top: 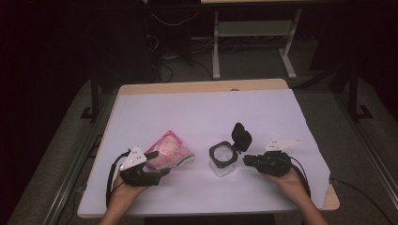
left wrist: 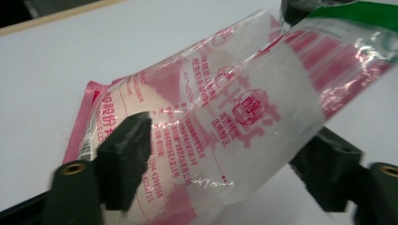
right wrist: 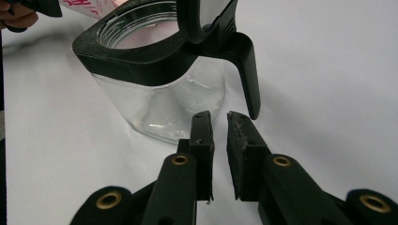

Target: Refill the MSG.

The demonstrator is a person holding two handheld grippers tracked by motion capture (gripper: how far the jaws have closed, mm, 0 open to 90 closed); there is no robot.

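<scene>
Pink-printed plastic pouch (top: 170, 151) lies between the left gripper's (top: 155, 161) spread jaws, a black pad (left wrist: 129, 154) touching its near end; its long axis slants away up and right from that gripper. The left hand (top: 123, 192) reaches in low, forearm flat. Right of the pouch stands a clear glass jar (top: 222, 159), black lid flipped up. The right gripper (top: 248, 160) points left, jaws nearly together just beside the jar, holding nothing.

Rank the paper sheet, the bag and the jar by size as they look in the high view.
1. Paper sheet, by far the largest.
2. Bag.
3. Jar, lid flipped open; close to the bag in size.
</scene>
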